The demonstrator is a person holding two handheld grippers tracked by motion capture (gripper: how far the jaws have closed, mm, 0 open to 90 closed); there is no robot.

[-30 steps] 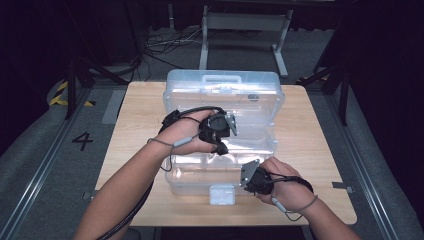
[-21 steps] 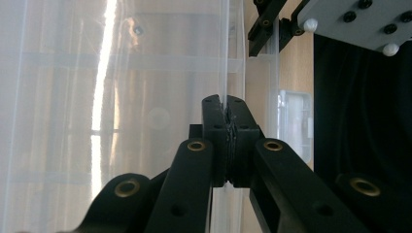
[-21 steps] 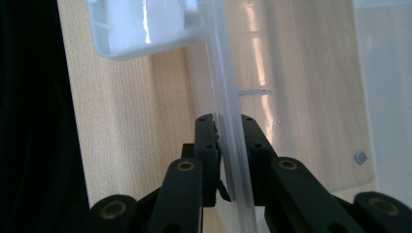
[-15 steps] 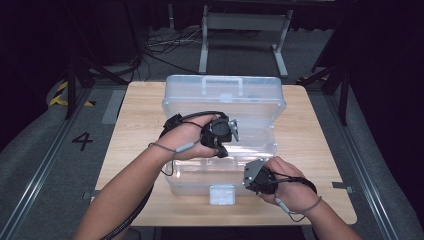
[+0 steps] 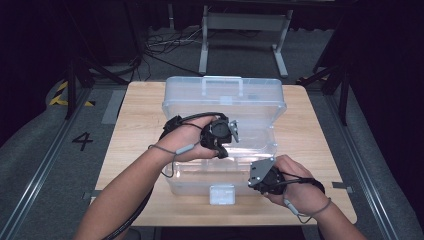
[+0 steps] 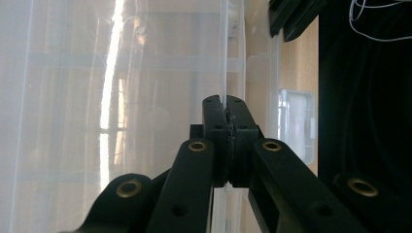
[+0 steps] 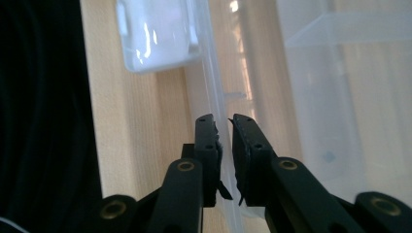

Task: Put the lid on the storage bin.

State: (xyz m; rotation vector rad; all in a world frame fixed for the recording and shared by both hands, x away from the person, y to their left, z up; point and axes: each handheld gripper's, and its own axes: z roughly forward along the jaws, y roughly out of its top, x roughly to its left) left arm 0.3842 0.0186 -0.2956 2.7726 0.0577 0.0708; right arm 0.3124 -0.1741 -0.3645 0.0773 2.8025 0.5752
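Table [image 5: 135,125]: bare wood shows left, right and in front of the box; its edges drop off to dark floor.
Box [image 5: 200,175]: clear plastic, lying open mid-table, base toward me, lid [image 5: 225,102] raised at the far side.
Contents: I see nothing loose inside; a moulded tray shows in the right gripper view.
Latch [image 5: 222,194]: a clear flap on the front wall, hanging over the table.
Left gripper [image 6: 227,104]: my jaws are clamped on a thin clear wall of the box, above the open base.
Right gripper [image 7: 223,121]: my jaws have just narrowed and pinch the front rim [image 7: 214,92], just beside the latch.
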